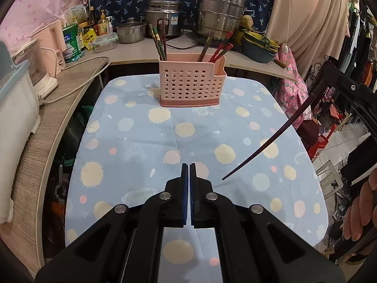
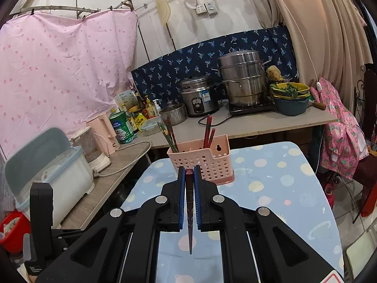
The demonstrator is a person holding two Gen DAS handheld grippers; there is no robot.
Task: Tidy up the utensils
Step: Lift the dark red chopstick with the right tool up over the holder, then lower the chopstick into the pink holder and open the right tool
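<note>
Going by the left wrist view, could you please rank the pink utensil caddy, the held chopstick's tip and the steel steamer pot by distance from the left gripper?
From the left gripper:
1. Chopstick: its tip hangs just to the right.
2. Pink caddy: straight ahead, at the table's far end.
3. Steamer pot: on the counter behind, slightly right.

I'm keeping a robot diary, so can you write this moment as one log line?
right gripper: shut on dark chopstick | left gripper: shut, empty | pink utensil caddy: upright on tablecloth, chopsticks in both ends

Open cloth before the pink holder (image 1: 192,85) (chopsticks (image 1: 159,41) jut above its rim).
</note>
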